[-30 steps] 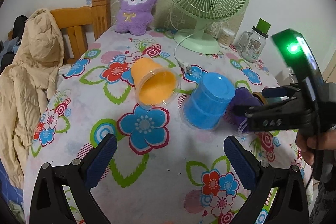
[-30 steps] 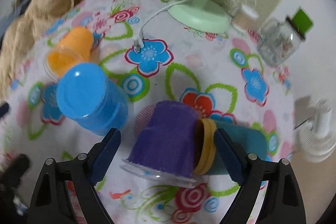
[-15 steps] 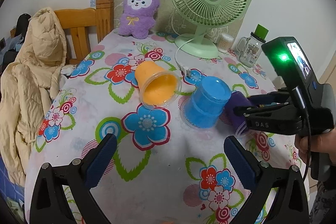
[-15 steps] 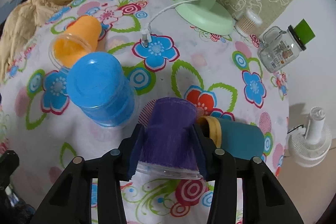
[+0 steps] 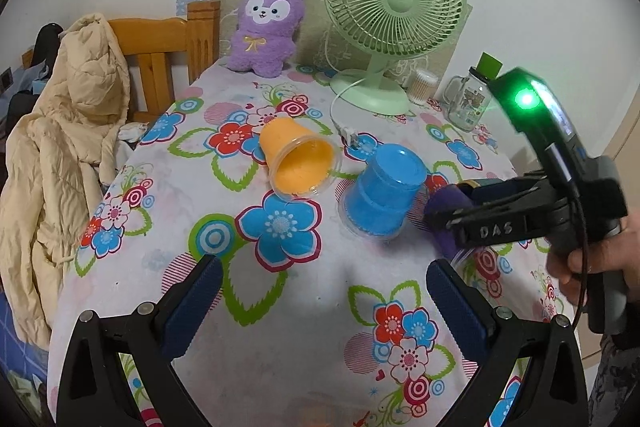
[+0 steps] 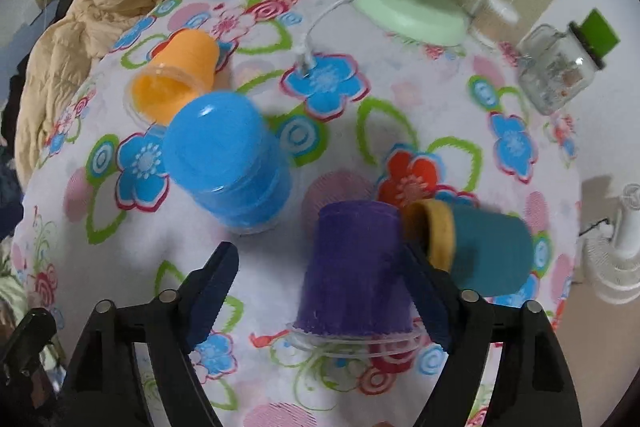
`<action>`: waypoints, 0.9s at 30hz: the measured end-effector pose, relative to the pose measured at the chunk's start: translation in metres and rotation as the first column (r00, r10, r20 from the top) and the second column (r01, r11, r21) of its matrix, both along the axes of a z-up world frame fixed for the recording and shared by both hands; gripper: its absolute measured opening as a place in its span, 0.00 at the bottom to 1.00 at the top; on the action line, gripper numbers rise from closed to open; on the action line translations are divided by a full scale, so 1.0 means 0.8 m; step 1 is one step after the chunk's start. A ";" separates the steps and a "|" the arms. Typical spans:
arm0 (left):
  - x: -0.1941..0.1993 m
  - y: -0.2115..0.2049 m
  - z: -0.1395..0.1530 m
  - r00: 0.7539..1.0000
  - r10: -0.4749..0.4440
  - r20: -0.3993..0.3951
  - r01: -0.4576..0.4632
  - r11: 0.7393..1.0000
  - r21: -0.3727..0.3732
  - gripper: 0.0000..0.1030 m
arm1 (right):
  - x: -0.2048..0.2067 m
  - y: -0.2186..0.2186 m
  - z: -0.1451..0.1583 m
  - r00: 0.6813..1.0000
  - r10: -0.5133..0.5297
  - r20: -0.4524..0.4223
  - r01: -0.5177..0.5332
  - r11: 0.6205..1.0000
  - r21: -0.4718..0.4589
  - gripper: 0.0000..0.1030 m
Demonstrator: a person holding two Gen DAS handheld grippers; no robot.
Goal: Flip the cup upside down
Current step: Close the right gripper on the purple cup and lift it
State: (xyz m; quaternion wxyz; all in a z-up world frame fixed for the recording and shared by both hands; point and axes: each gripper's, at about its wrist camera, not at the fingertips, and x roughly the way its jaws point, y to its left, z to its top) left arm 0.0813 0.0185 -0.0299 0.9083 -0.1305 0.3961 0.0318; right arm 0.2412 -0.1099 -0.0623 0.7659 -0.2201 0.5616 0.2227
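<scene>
A purple cup [image 6: 356, 267] stands rim down on the floral tablecloth, against the right finger [image 6: 424, 291] of my right gripper [image 6: 320, 291], whose jaws are wide open; the left finger is clear of it. In the left wrist view the purple cup [image 5: 444, 211] is partly hidden behind the right gripper [image 5: 460, 223]. A blue cup [image 6: 228, 163] stands upside down to its left. An orange cup [image 5: 296, 159] lies on its side, mouth toward me. A teal cup with a yellow rim [image 6: 480, 247] lies on its side behind the purple one. My left gripper [image 5: 320, 291] is open and empty near the front.
A green fan [image 5: 392, 11] with its cable, a purple plush rabbit [image 5: 264, 31], a glass jar mug with green lid [image 5: 468, 99] and a cotton swab box stand at the back. A wooden chair with a beige jacket [image 5: 60, 131] is at the table's left edge.
My right gripper was shut on the purple cup half a second ago and has opened; the cup now stands rim down. The left gripper has pulled back slightly.
</scene>
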 end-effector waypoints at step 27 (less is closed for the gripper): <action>-0.056 0.021 0.002 0.999 0.045 0.004 -0.044 0.995 -0.089 1.00 | -0.149 -0.062 0.052 0.988 -0.153 -0.015 0.148 0.916 0.374 0.47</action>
